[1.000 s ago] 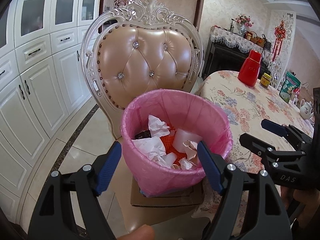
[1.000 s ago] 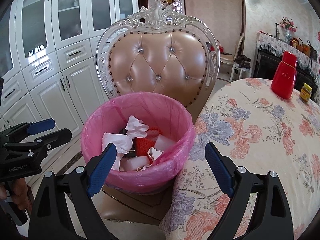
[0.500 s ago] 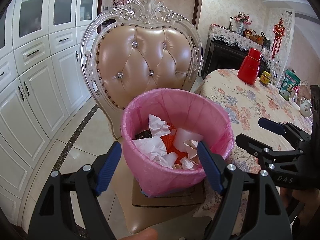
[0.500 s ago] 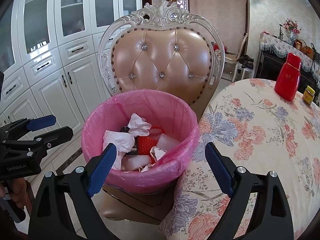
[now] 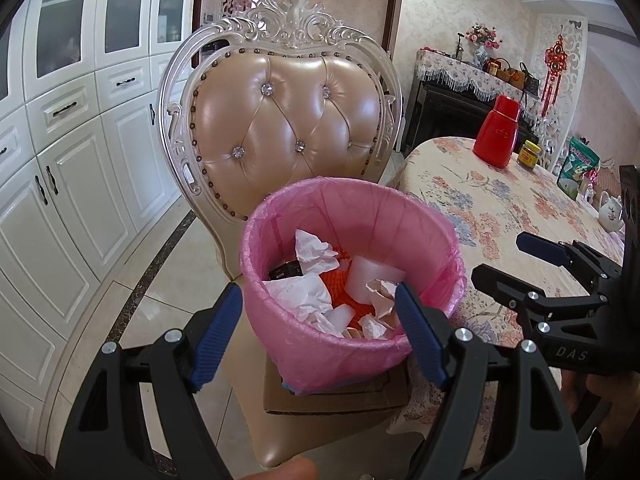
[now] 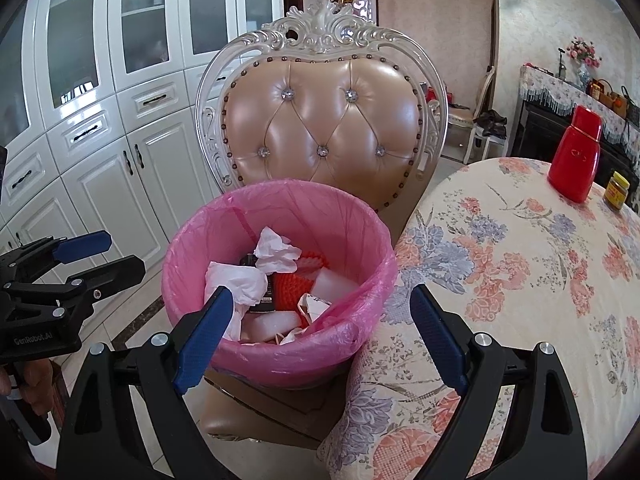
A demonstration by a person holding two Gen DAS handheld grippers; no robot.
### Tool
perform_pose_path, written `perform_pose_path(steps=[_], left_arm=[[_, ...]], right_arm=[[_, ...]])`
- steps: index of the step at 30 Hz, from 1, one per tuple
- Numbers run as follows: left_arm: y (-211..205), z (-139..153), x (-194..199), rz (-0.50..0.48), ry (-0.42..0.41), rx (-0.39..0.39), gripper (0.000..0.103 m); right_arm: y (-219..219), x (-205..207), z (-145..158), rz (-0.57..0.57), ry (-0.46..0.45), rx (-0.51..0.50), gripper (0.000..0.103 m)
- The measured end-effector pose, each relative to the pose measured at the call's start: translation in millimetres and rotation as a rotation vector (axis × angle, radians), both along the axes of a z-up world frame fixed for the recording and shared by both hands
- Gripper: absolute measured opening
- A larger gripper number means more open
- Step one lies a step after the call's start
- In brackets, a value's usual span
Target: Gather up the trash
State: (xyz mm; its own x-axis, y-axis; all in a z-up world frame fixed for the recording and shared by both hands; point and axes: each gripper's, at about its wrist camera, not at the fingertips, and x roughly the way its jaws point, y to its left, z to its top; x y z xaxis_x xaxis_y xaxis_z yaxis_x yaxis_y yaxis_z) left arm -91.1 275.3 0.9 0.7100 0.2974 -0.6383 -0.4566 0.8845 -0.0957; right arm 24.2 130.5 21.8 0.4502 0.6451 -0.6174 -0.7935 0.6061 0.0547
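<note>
Nothing much has moved since a second ago: both grippers hold their place, tilted down at the bin, and the trash lies as it did. Nearest to me, the left gripper (image 5: pixel 320 332) has its blue pads spread wide with nothing between them, the bin's near rim showing in the gap. The right gripper (image 6: pixel 320 336) stands just as wide apart and just as empty, hovering where the bin meets the desk edge.

Just beyond them, at twelve o'clock from the left gripper, the pink-lined trash bin (image 5: pixel 352 352) sits on a flat piece of cardboard (image 5: pixel 336 400) on the seat of the padded chair (image 5: pixel 288 120). Inside lie crumpled white tissues (image 5: pixel 314 250), an orange net (image 5: pixel 340 280), a dark little box and pale foam pieces. So the trash is already in the bin.

At two o'clock, the flowered desk (image 6: pixel 520 260) runs away from the bin; its near part looks bare of litter. Further back stand a red flask (image 6: pixel 574 160) and a small yellow-lidded jar (image 6: pixel 616 190). White cabinets (image 6: pixel 120 120) fill the wall at ten o'clock.

I judge this a pause between pieces, or the end of gathering. The next move calls for finding any leftover scrap, or closing on the liner's rim to draw the bag shut.
</note>
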Motion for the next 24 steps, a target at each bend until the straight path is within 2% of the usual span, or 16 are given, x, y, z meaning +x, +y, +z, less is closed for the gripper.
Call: perform_pose_path(steps=[24], left_arm=[[1.6, -0.1, 0.1, -0.004, -0.002, 0.002, 0.076]], right_arm=[[-0.9, 1.1, -3.3, -0.002, 0.004, -0.007, 0.085]])
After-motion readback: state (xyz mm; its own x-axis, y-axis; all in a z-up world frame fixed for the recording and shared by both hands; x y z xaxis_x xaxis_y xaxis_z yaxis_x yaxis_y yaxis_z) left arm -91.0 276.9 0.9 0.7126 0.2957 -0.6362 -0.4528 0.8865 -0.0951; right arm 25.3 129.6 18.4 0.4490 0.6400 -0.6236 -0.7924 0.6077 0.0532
